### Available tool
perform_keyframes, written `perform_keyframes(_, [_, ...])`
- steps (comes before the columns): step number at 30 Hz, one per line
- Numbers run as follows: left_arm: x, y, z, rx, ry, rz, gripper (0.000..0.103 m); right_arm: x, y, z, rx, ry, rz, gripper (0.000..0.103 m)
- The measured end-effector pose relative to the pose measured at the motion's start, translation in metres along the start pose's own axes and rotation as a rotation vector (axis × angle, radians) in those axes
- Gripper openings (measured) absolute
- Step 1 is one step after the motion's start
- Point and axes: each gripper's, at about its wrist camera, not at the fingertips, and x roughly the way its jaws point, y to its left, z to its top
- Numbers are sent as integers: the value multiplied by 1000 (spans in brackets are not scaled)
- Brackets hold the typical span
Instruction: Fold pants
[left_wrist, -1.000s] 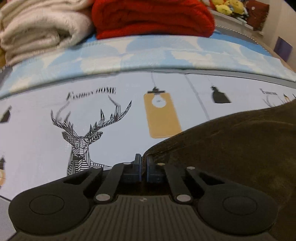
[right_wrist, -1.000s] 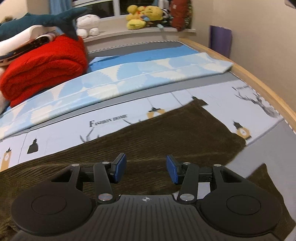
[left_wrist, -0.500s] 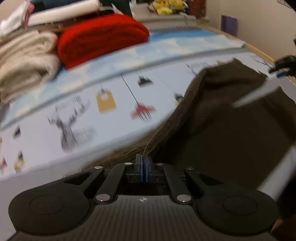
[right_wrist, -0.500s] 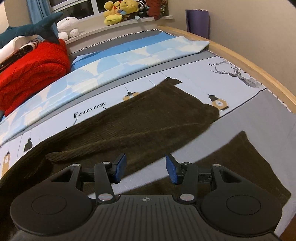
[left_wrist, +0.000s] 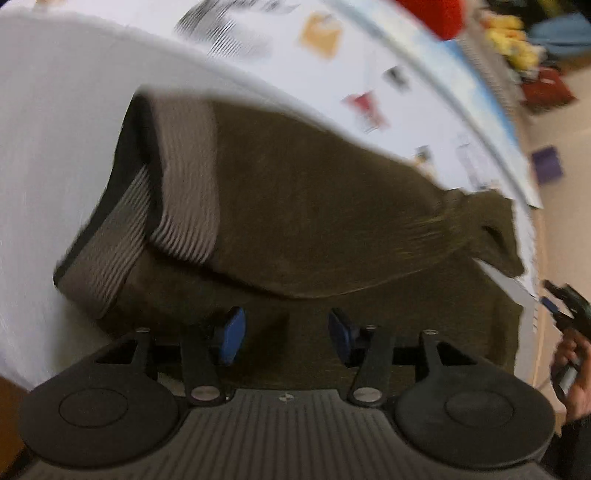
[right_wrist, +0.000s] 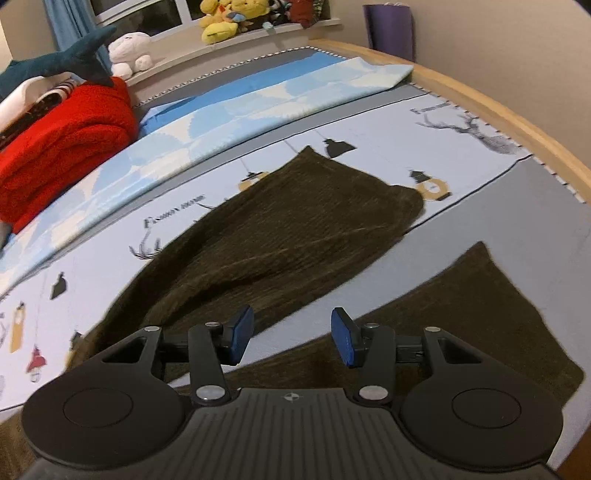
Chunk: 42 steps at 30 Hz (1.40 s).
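Left gripper (left_wrist: 284, 334), jaws just opened, empty, has dropped the waistband (left_wrist: 184, 192) of the brown corduroy pants (left_wrist: 314, 206) at ten o'clock. Right gripper (right_wrist: 291, 334) gapes, empty; next, pinch the twelve-o'clock leg hem (right_wrist: 399, 199).

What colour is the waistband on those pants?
The waistband is ribbed greyish-brown, lighter than the dark olive-brown pants; the left wrist view shows it best.
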Motion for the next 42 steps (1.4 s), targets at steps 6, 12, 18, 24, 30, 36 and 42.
perform_keyframes(6, [7,10,30,-123,-74,3,64,17,10,8,98,23,140,49])
perform_keyframes(12, [-6,9,44,-150,-175,92,20,45,36,19,168,38,235,50])
perform_keyframes(18, [0,3,44,-133,-159,144,20,92,80,29,156,67,261,50])
perform_keyframes(24, [7,4,53,-138,-126,153,20,144,104,30,230,135,240,50])
perform_keyframes(30, [10,7,55,-127,-106,146,22,171,113,25,242,175,237,43])
perform_keyframes(36, [4,0,57,-85,-120,139,16,144,101,32,211,109,268,3])
perform_keyframes(42, [-21,-2,47,-51,-178,96,12,54,54,35,236,28,327,2])
